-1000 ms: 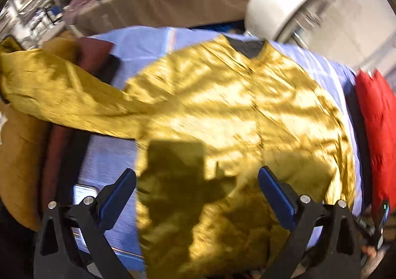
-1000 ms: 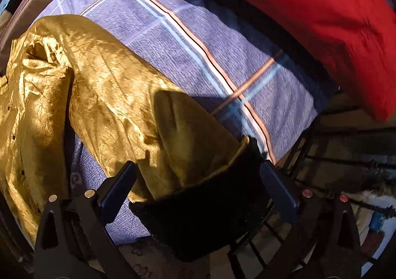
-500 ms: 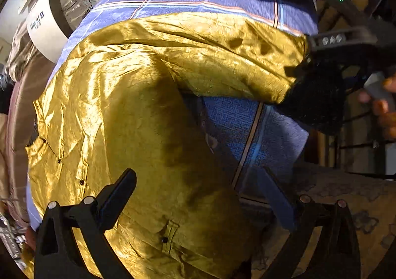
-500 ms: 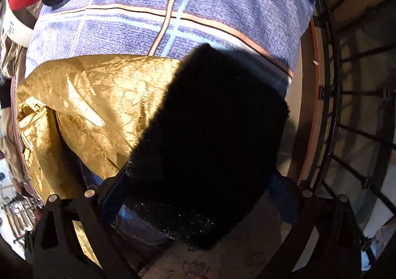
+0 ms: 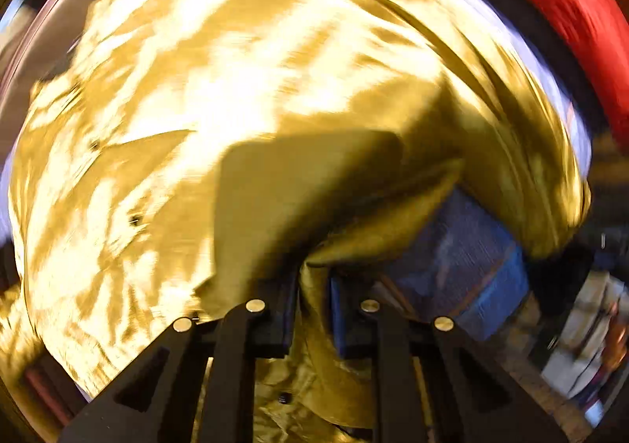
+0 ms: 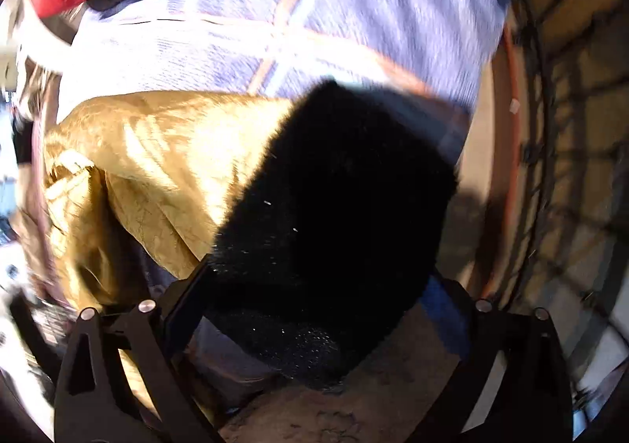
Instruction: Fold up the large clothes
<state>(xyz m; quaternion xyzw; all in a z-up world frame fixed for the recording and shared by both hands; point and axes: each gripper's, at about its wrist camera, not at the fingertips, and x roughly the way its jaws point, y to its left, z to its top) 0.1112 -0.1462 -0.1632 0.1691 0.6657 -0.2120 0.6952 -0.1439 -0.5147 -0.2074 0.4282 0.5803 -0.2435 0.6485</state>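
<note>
My left gripper [image 5: 312, 305] is matte black plastic: angular linkage arms with triangular cut-outs, four round silver pins across the knuckles, blue pads [image 5: 337, 309] lining the fingers. My right gripper [image 6: 314, 297] matches it, with black arms, silver pin heads and blue-faced fingers [image 6: 442, 305].

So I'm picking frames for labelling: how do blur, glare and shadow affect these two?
Left wrist view: motion-smeared, glare bleaching the shiny gold satin jacket, a blocky shadow across its middle. Right wrist view: softer blur, the black fuzzy cuff a nearly detailless dark mass, the blue plaid bedsheet overexposed; fisheye bends both edges.
</note>
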